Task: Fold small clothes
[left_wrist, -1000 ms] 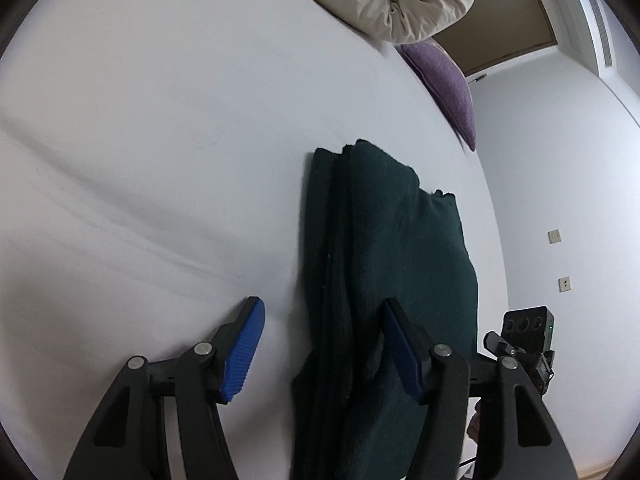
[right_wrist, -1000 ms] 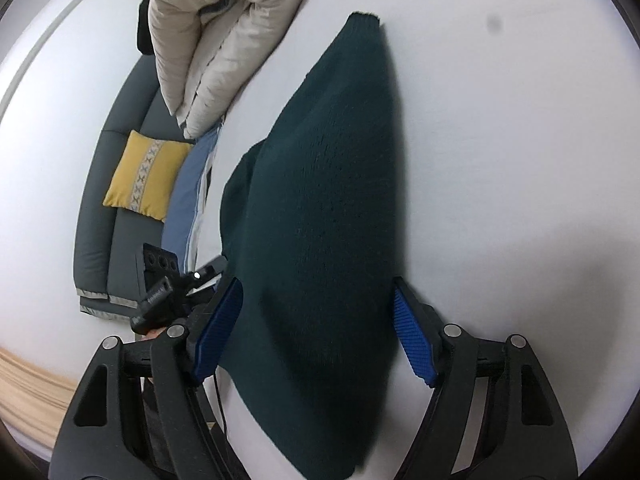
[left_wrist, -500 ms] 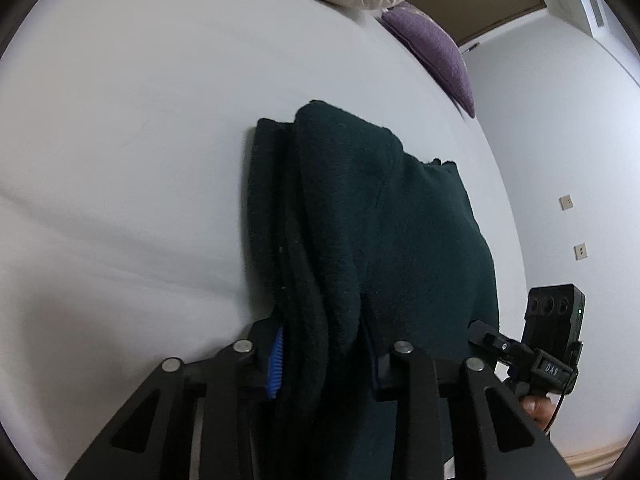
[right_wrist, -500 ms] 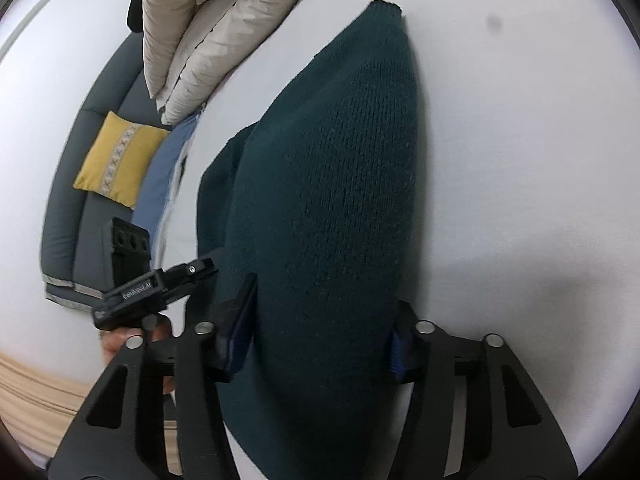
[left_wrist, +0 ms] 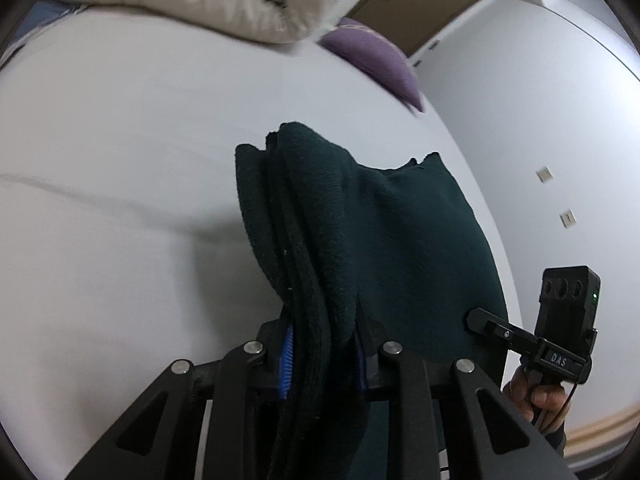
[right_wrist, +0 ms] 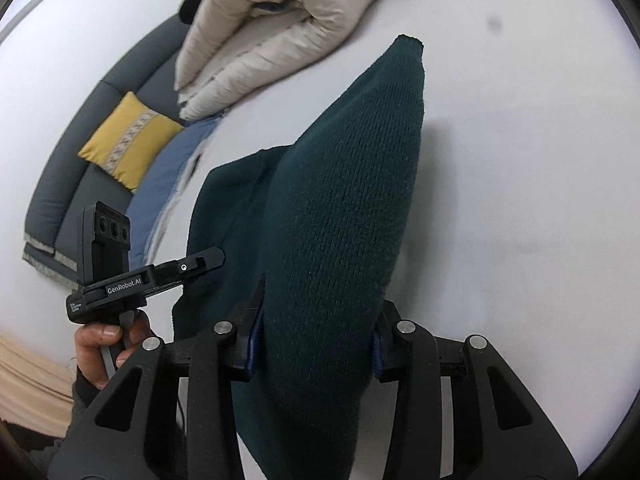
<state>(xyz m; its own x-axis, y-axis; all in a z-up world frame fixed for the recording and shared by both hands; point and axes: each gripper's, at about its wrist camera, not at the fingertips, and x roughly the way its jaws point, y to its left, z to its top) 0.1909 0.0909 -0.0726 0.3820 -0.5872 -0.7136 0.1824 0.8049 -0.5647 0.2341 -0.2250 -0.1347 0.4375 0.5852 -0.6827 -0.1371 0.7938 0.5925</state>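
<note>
On the bed: white sheet [left_wrist: 120,128], smooth but for one long faint crease on the left; carries the dark green knit sweater [left_wrist: 400,240].
Far end of bed: rolled beige duvet [right_wrist: 272,28], with a purple cushion [left_wrist: 372,60] beside it, to its right.
Room, right-wrist view: grey sofa [right_wrist: 60,184] off to the left beyond the bed, yellow cushion [right_wrist: 128,140] on it; blue cloth [right_wrist: 168,176] along the bed's left edge.
Room, left-wrist view: pale wall on the right with two small wall plates [left_wrist: 554,196]; brown door [left_wrist: 420,0] at the far corner.
Left claw [left_wrist: 322,354]: closing on a thick bunch of sweater layers, blue pads pressed against the knit on both sides; fabric hangs over the claw and runs away toward the far end.
Right claw [right_wrist: 316,344]: closing on the sweater's other near part, wide bulge of knit squeezed between the pads.
Sweater: near end gripped by both claws; far tip [right_wrist: 408,46] out toward the duvet, whether touching the sheet cannot tell.
Hands: left hand [right_wrist: 108,344] and right hand [left_wrist: 536,394] each wrapped round a handle.
Since a second ago: both claws then stood wide apart with the sweater lying flat between the pads; now clamped, with the near end gathered up off the sheet and more of the far room in view.
</note>
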